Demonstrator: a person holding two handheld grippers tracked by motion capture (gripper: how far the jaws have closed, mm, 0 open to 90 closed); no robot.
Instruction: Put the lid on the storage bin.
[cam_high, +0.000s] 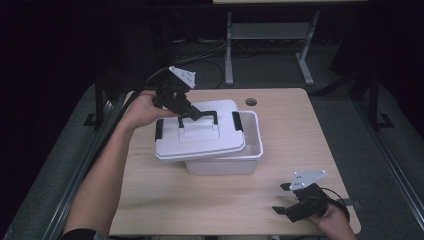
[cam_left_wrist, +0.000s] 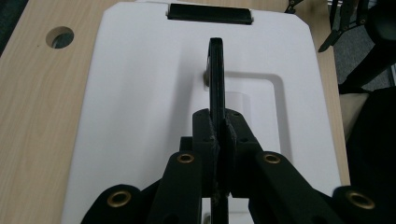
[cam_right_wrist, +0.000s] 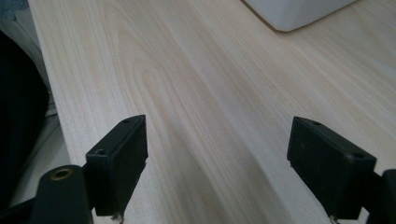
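Your wooden surface (cam_high: 280, 200) carries one big thing, a white plastic box (cam_high: 225, 162), and every place here is told from that box. It stands near the middle of the surface, slightly toward the far edge.

Its white lid (cam_high: 200, 135) lies askew on top of the box: the lid is shifted toward your left and near side, overhanging the box there, so the box's far right corner and right rim stand uncovered. A black clip (cam_high: 237, 121) shows at the lid's right end and another black clip (cam_high: 159, 129) at its left end.

The lid's black handle (cam_high: 200, 118) stands upright in the recess on top of the lid, above the box.

Your left gripper (cam_high: 186, 112) reaches in over the box's far left side, and its jaws are clamped on that handle; in the left gripper view the pads (cam_left_wrist: 205, 135) press the thin black bar from both sides.

Your right gripper (cam_high: 285, 199) rests well apart from the box, to the near right of it, close to the surface's near edge. Its jaws stand wide and hold nothing, with bare wood between them in the right gripper view.

A round cable hole (cam_high: 251, 102) sits in the surface just beyond the box's far right corner.
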